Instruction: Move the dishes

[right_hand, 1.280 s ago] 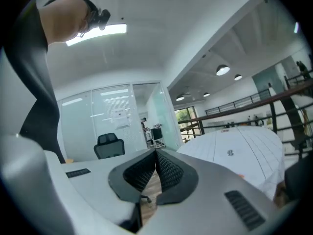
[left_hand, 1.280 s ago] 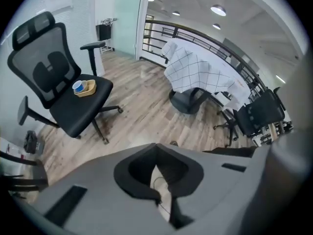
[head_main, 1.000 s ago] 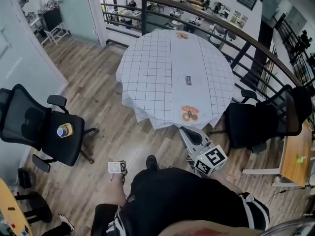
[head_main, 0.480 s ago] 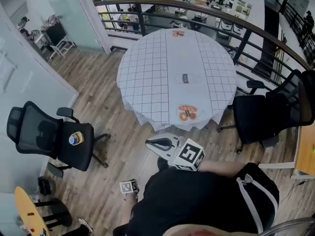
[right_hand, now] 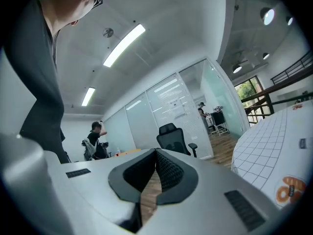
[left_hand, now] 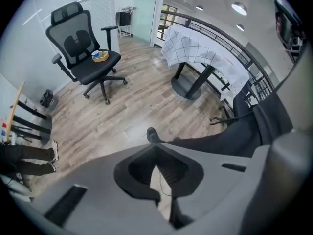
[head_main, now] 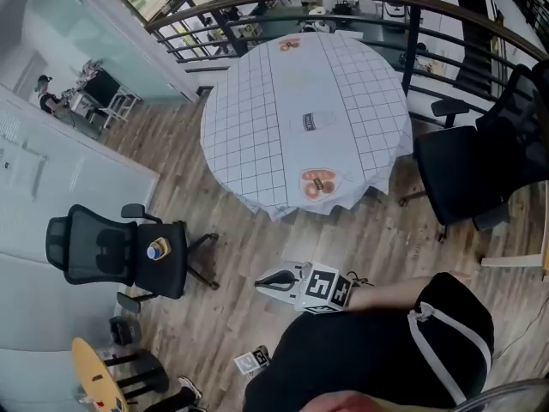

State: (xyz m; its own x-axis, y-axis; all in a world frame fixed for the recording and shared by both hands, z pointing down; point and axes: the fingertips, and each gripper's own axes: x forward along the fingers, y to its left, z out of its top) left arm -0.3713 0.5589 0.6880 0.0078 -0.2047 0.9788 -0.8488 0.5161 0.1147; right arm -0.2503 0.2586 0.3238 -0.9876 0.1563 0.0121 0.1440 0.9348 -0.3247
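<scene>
A round table [head_main: 257,136] with a checked cloth carries an orange-patterned plate [head_main: 316,183] at its near edge, a second plate [head_main: 290,45] at the far edge and a small dark item [head_main: 313,120] in the middle. A blue cup in a tan bowl [head_main: 157,249] sits on a black office chair [head_main: 116,251]. My right gripper [head_main: 264,281] is shut and empty, held level beside my body and pointing left. In the right gripper view the near plate [right_hand: 287,190] shows at the right. My left gripper [left_hand: 156,147] is shut and empty, pointing down at the floor; its marker cube [head_main: 251,361] shows low in the head view.
A curved railing [head_main: 386,3] runs behind the table. A second black chair [head_main: 467,174] stands to the table's right. Glass office walls [head_main: 60,157] line the left side. A person [right_hand: 95,141] stands far off in the right gripper view. Wooden flooring [head_main: 257,239] lies between me and the table.
The head view has swung left, so the table sits higher and the left chair nearer the middle. My right gripper turned from pointing at the table to pointing left. My left gripper's cube dropped lower and moved right.
</scene>
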